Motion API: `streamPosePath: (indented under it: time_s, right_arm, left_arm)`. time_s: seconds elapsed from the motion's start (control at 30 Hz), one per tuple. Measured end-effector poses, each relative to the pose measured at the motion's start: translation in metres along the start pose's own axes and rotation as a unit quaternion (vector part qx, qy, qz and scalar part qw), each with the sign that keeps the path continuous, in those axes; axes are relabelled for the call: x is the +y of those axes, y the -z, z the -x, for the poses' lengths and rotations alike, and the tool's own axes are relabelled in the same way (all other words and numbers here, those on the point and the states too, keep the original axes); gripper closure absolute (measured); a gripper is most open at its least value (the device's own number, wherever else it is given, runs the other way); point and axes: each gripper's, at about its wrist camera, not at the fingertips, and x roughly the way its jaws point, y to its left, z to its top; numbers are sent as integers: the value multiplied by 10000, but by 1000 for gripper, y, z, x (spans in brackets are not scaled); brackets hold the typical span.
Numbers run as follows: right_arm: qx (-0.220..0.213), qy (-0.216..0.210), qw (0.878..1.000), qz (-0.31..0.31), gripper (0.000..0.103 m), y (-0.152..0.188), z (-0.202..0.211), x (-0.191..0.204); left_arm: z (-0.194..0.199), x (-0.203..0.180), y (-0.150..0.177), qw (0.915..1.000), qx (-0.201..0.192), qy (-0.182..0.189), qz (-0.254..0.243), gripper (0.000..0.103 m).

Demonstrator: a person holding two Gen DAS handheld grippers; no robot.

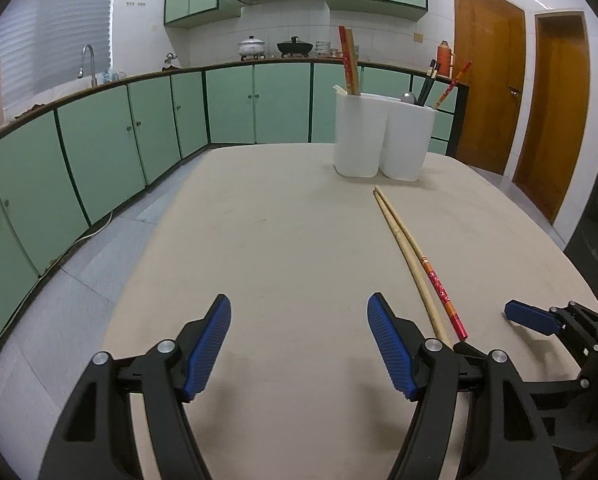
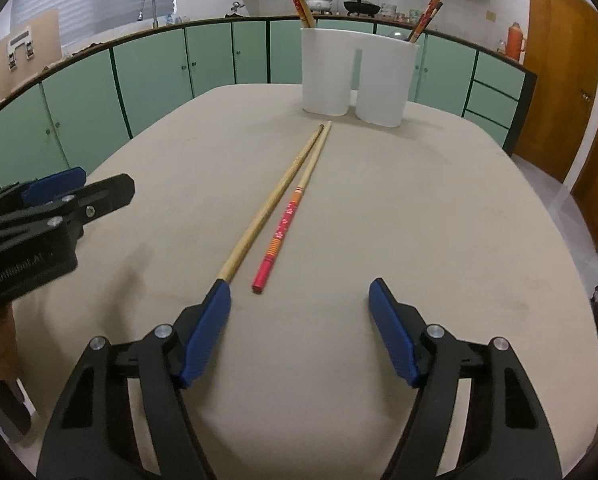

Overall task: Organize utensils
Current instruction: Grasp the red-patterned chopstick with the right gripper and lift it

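Two chopsticks lie side by side on the beige table (image 2: pixel 439 208): a plain wooden chopstick (image 2: pixel 275 196) (image 1: pixel 409 256) and a red-handled chopstick (image 2: pixel 285 224) (image 1: pixel 439 288). My right gripper (image 2: pixel 299 286) is open just behind their near ends. The red end sits between its fingertips, and the plain one's end is hidden behind its left finger; the pads press on neither. My left gripper (image 1: pixel 299 300) stands open over bare table, left of the chopsticks. A white two-compartment holder (image 2: pixel 327 72) (image 1: pixel 379 140) at the far side holds several chopsticks and a spoon.
Green cabinets (image 1: pixel 99 152) under a counter with pots and a faucet (image 1: pixel 88 62) run along the left and back. Wooden doors (image 1: pixel 487 92) stand at the right. A dark piece of furniture (image 1: pixel 597 240) is beside the table's right edge.
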Motion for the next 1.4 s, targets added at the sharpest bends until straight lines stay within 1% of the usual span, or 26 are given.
streamPosePath:
  time_s: [0.13,0.2,0.3,0.33,0.53,0.6,0.63,0.67,0.8,0.97,1.17,1.27,1.4]
  right_arm:
    - [28,10,10000,-44,43,-2,-2,1]
    - [13,35,10000,-67,50,-2,-2,1]
    - [-27,61,9999,-132,58,-1,-1,2]
    - [-45,58,9998,-174,60,0,-1,2]
    - [-135,89,9997,-171,74,2,0,7]
    - [-144,78,9997,-194,86,1,-1,6]
    - [-141,56,9996,-223,88,0,-1,5]
    - [-132,28,9996,-262,96,0,-1,3]
    - [-104,9,9989,-449,98,-1,0,-11]
    - [-122,194,9969,-748,98,2,5,-40]
    - [-176,504,9925,-1098,98,6,12,-74]
    - [-188,562,9906,-1236,98,9,13,-85]
    - [-305,630,9891,-1292,98,10,19,-95]
  left_arm:
    - [0,0,0,10000,-18,-5,-6,33]
    - [0,-1,0,10000,-25,-1,-9,33]
    - [0,-3,0,10000,-30,2,-15,33]
    - [0,-4,0,10000,-29,0,-24,33]
    - [4,-4,-2,10000,-71,-39,-33,33]
    - [5,-4,-2,10000,-75,-45,-30,32]
    - [5,-5,-2,10000,-74,-42,-31,32]
    - [5,-5,-2,10000,-74,-42,-35,32]
    - [6,-9,-3,9999,-69,-27,-76,32]
    - [7,-17,-6,9999,-49,28,-104,32]
    - [3,-34,-5,9997,68,165,-144,32]
    - [2,-43,-4,9995,138,257,-136,32]
    - [-1,-51,-2,9991,236,335,-78,33]
